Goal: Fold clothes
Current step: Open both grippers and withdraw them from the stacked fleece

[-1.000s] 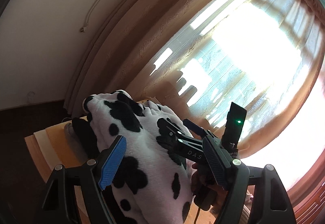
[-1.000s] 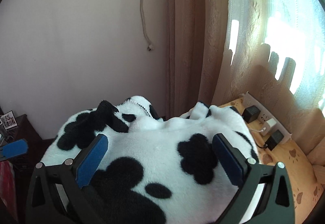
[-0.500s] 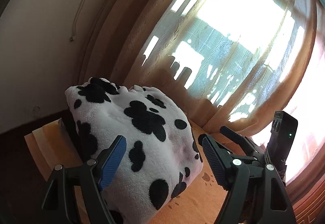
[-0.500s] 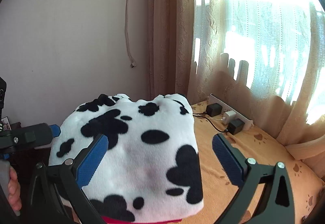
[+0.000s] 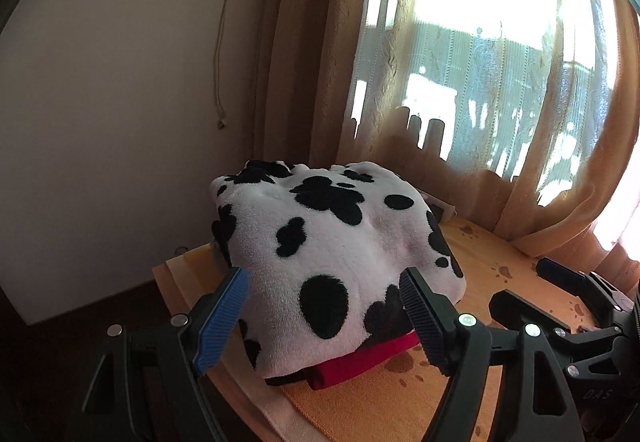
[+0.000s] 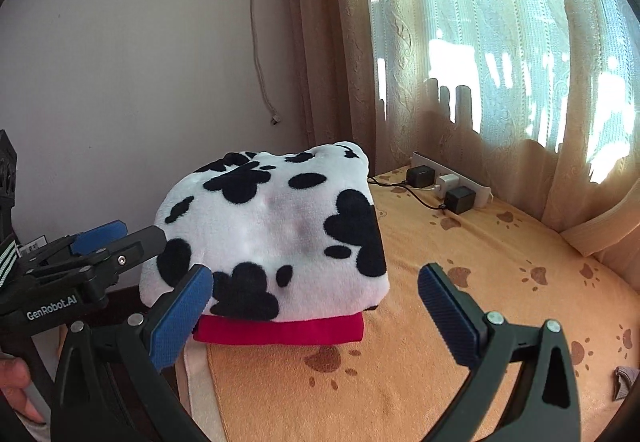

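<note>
A folded white fleece garment with black cow spots point(image 5: 332, 250) lies on top of a folded red garment point(image 5: 360, 360) at the far left corner of the orange paw-print bedspread point(image 6: 460, 322). It shows in the right wrist view too point(image 6: 272, 234), with the red garment point(image 6: 280, 330) under it. My left gripper point(image 5: 324, 322) is open and empty, just short of the pile's near edge; it also shows in the right wrist view point(image 6: 116, 238). My right gripper point(image 6: 316, 318) is open and empty, in front of the pile; it also shows in the left wrist view point(image 5: 532, 290).
A white power strip with plugged-in chargers point(image 6: 448, 181) lies by the curtain point(image 6: 440, 41) behind the pile. A cord point(image 6: 260, 41) hangs on the wall. The bed's edge drops off left of the pile. A small grey item point(image 6: 624, 382) lies at the right.
Both grippers have pulled back and away from the cow-spot garment, which now rests as a folded pile on the red garment. The pile looks smaller and farther in both views.
</note>
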{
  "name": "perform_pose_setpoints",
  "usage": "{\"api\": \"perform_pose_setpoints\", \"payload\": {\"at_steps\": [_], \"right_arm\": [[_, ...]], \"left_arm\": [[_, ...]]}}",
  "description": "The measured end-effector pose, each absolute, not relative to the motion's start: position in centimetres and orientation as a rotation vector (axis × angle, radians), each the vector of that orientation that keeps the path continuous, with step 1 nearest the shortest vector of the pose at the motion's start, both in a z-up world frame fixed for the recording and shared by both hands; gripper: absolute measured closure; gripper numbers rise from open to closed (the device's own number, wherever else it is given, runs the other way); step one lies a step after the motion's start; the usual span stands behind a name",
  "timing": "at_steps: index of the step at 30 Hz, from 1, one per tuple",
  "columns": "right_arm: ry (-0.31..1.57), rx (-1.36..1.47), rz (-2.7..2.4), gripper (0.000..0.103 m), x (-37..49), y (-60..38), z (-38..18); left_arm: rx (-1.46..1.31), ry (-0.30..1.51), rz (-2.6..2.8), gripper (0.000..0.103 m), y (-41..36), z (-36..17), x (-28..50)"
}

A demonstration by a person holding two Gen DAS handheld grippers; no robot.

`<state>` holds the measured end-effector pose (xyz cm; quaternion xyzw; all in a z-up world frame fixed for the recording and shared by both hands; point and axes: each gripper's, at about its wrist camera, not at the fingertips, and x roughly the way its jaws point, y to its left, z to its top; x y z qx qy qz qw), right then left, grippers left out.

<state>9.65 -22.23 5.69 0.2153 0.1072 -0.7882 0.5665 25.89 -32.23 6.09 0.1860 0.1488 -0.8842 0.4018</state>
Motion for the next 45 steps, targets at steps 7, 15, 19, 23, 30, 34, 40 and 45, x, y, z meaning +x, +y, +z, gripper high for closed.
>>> {"api": "perform_pose_setpoints", "payload": {"at_steps": [7,15,19,23,30,34,40,45], "right_arm": [[0.284,0.427,-1.865,0.000,11.9,-20.5,6.6],[0.324,0.407,-1.873,0.000,12.8,-21.0,6.4],[0.334,0.422,-1.869,0.000,12.8,-21.4,6.0],[0.343,0.420,-1.880,0.000,12.8,-21.6,5.9],[0.346,0.435,-1.887,0.000,12.6,-21.8,5.5],[0.343,0.439,-1.888,0.000,12.5,-21.7,5.4],[0.339,0.443,-1.888,0.000,12.3,-21.6,5.4],[0.335,0.447,-1.885,0.000,12.3,-21.7,5.3]], "left_arm": [[0.430,0.266,-2.106,0.022,-30.3,6.7,26.2],[0.434,0.297,-2.109,0.021,-30.5,6.8,26.7],[0.449,0.297,-2.105,0.021,-30.6,6.7,26.5],[0.451,0.253,-2.079,0.020,-30.2,6.6,26.3],[0.454,0.177,-2.032,0.020,-29.5,6.3,25.8],[0.456,0.152,-2.021,0.020,-29.3,6.3,25.5],[0.431,0.142,-2.019,0.020,-29.0,6.2,25.5],[0.422,0.153,-2.024,0.020,-28.9,6.2,25.8]]}}
